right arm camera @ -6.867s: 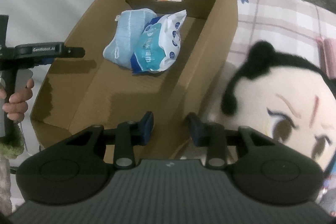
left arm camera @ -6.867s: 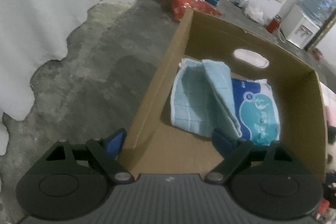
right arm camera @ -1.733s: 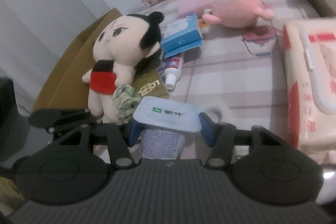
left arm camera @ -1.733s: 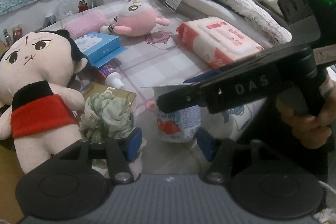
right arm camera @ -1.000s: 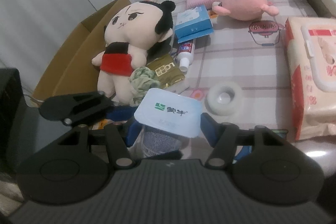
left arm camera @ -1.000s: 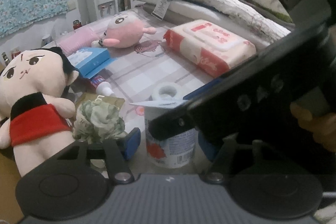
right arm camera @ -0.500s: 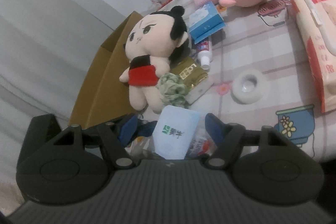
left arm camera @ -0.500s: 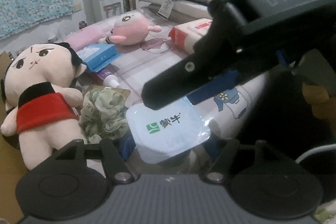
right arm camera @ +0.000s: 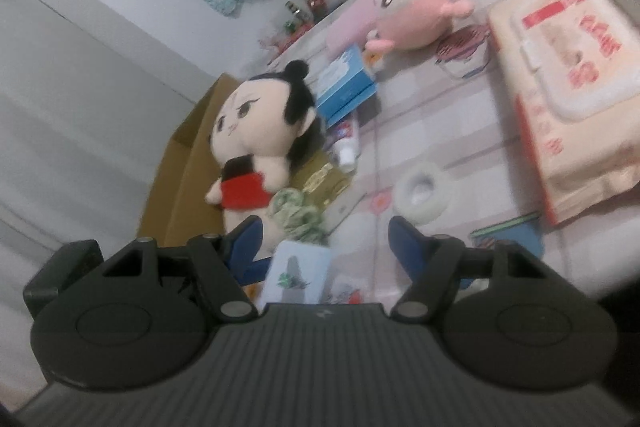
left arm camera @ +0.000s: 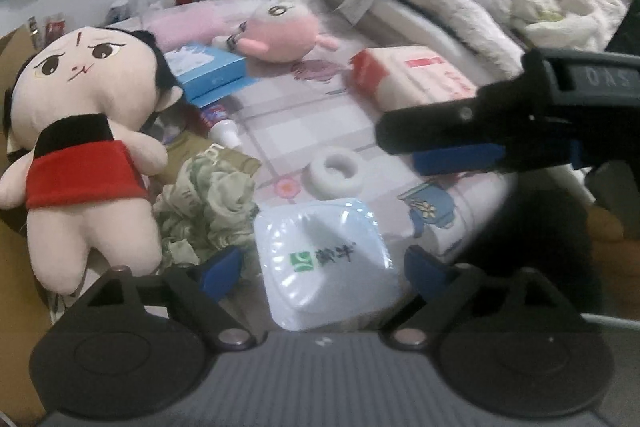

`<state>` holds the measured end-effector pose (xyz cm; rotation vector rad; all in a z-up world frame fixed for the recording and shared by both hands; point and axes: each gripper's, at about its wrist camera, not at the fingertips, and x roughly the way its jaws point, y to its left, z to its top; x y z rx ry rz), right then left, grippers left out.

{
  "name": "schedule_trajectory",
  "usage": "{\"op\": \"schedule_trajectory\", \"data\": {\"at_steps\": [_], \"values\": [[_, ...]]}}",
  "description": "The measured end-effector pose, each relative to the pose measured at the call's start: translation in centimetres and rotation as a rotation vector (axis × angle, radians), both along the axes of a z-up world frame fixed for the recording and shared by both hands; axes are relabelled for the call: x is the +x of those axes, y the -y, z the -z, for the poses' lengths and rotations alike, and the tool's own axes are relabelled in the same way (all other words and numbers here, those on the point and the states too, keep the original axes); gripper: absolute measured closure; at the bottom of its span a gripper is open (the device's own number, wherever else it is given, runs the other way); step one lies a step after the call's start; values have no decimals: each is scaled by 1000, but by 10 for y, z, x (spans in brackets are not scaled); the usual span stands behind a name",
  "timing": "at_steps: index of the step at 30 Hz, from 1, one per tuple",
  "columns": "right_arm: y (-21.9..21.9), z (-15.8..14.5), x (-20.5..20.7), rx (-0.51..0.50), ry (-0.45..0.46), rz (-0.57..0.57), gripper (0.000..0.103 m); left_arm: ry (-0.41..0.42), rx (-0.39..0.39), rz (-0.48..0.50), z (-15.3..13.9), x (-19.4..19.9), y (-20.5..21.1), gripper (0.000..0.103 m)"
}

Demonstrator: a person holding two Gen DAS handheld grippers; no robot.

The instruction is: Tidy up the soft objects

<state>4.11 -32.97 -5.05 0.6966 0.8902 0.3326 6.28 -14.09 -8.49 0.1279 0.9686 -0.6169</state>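
Plastic yogurt cup (left arm camera: 326, 263) is sitting loose between the left tool's (left arm camera: 322, 263) widening, untouching jaws, so it could tip onto the bed (left arm camera: 280, 123). Right tool (right arm camera: 326, 241) is gaping wide, empty.

On the bed (left arm camera: 320, 115), the doll (left arm camera: 80, 147) lies far left, the scrunchie (left arm camera: 204, 203) beside it, the tape roll (left arm camera: 336, 173) right of that, and the cup (left arm camera: 324, 263) nearest.

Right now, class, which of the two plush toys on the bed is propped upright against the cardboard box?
The black-haired doll in the red top, beside the cardboard box. The round pink plush lies farther back, beyond the blue tissue box.
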Motion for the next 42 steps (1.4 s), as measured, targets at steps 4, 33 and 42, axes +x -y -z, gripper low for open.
{"op": "schedule_trajectory", "data": {"at_steps": [4,33,42], "values": [[-1,-4,10,-121,11,-25,35,-17,25,-6,3,4,3,22],[-44,41,89,-624,-29,-419,55,37,76,67,2,-5,1,38],[-31,35,77,-579,-22,-325,56,80,28,70,-9,-12,-3,39]]}}
